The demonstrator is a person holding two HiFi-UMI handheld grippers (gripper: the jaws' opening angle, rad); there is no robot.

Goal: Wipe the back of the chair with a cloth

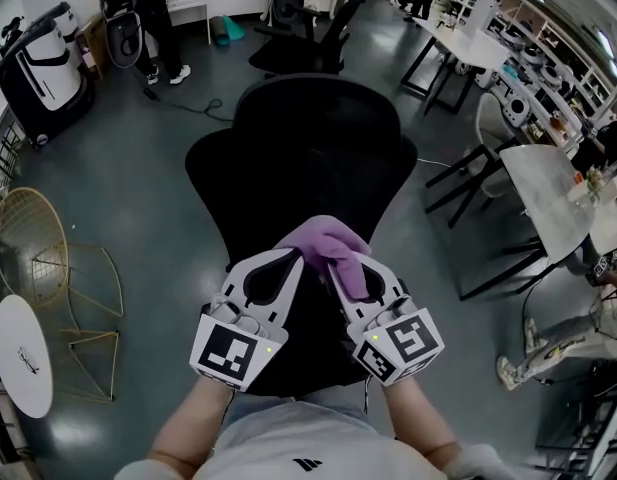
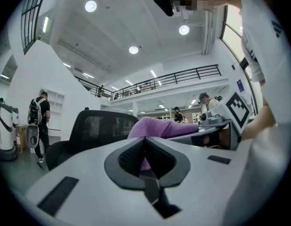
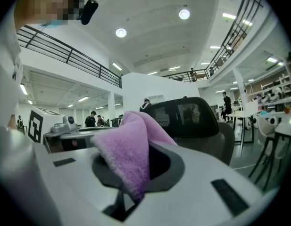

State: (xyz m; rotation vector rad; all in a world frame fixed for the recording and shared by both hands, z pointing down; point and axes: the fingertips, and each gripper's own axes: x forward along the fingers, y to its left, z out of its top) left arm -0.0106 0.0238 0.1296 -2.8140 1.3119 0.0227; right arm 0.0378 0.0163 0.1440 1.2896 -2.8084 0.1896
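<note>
Holding the purple cloth (image 1: 333,246) in both tools: my right gripper (image 1: 335,266) is clamped on the draped bulk, and my left gripper (image 1: 295,258) is closed on one edge. The cloth sits at the 6 o'clock edge of the black chair back (image 1: 288,178). Advised: spread the cloth flat, press lightly, and stroke side to side. The cloth is thick and fleecy. The back is curved dark mesh and will likely give under pressure.

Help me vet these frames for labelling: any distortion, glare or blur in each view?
Head view: fisheye bends the room's edges, and the black chair shows little detail. Left gripper view: dark round vignette, and the ceiling lights bloom slightly. Right gripper view: same vignette; the cloth up close looks fairly sharp.
</note>
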